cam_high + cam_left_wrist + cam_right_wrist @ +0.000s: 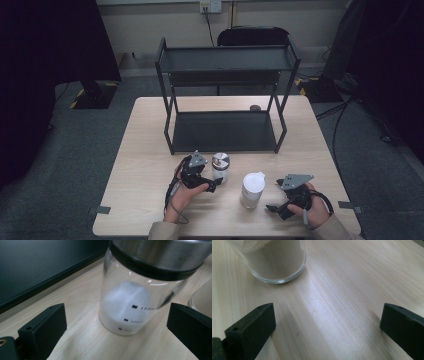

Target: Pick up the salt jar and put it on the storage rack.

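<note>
A glass jar with a steel lid stands on the table, part full of white powder, with measure marks on its side. My left gripper is open just left of it; in the left gripper view the jar stands close ahead of the wide jaws, untouched by the pads. A second jar with a white lid stands to the right and holds brownish powder. My right gripper is open to the right of that jar, its jaws pointing at it, with bare table between them.
A black two-tier metal rack stands at the back half of the wooden table, its lower shelf just behind the jars. A dark chair is behind the table. A small dark round thing lies beside the rack.
</note>
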Demonstrator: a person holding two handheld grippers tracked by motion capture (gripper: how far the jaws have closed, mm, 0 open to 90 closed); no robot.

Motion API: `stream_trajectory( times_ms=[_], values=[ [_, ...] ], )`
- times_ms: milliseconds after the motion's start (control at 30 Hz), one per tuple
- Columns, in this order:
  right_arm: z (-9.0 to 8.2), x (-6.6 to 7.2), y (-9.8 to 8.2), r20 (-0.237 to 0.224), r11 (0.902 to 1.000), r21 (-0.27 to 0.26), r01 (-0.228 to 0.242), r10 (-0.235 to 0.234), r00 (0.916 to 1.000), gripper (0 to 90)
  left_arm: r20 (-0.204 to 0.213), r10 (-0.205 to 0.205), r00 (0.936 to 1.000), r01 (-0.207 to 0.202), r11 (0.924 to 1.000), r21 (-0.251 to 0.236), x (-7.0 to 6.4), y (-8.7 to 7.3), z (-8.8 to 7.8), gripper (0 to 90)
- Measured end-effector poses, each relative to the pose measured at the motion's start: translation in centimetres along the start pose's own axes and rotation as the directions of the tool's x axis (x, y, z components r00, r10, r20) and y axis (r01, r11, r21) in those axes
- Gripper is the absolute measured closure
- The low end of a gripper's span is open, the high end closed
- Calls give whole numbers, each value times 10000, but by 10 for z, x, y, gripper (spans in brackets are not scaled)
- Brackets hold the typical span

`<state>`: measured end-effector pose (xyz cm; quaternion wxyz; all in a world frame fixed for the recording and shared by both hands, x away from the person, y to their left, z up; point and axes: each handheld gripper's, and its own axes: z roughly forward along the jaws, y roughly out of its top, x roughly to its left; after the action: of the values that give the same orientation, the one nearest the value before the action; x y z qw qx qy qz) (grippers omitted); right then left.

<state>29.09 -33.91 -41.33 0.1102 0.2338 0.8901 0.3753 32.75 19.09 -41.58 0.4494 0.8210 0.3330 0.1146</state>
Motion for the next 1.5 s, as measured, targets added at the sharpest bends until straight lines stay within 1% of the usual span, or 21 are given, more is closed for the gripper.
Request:
stream_trajectory(
  times_ms=[100,200,267,333,433,600,700,767,800,900,967,1133,1233,1433,1500],
  values=[
    [0,0,0,1,10000,-2,0,0,10000,0,23,136,9999,-136,9999,4,-2,1,5,41],
    [0,0,0,1,10000,-1,-2,2,10000,0,8,104,9999,-104,9999,-37,-4,2,9,72],
    [0,0,0,1,10000,0,-3,3,10000,0,60,194,9998,-193,9997,-150,-5,2,12,91],
    [0,0,0,-1,10000,-2,-2,2,10000,0,51,322,9995,-321,9993,-198,-7,2,15,107],
    [0,0,0,-1,10000,0,-1,1,10000,0,74,397,9992,-395,9990,-216,-8,3,17,131],
    [0,0,0,-1,10000,-2,-3,3,10000,0,72,467,9989,-467,9989,-66,-10,7,24,163],
    [0,0,0,-1,10000,-1,-3,3,10000,0,59,396,9992,-395,9991,-140,-9,7,26,219],
    [0,0,0,-1,10000,-2,-2,2,10000,0,-41,411,9991,-412,9990,-169,-11,6,27,234],
    [0,0,0,-2,10000,-2,-4,4,10000,0,40,424,9991,-423,9989,-210,-9,6,27,244],
    [0,0,0,-1,10000,-2,0,0,10000,0,48,458,9989,-457,9987,-239,-10,6,28,274],
    [0,0,0,0,10000,-2,-4,4,10000,0,11,479,9989,-479,9986,-217,-11,7,28,283],
    [0,0,0,-1,10000,-2,-3,3,10000,0,-112,681,9976,-683,9975,-171,-13,8,28,294],
    [0,0,0,0,10000,-2,-2,2,10000,0,-339,668,9972,-671,9977,-75,-19,10,28,299],
    [0,0,0,0,10000,-2,-2,2,10000,0,-496,655,9966,-654,9979,45,-21,13,26,303],
    [0,0,0,1,10000,-3,-3,3,10000,0,-478,542,9974,-541,9985,28,-19,13,25,303]
  ],
)
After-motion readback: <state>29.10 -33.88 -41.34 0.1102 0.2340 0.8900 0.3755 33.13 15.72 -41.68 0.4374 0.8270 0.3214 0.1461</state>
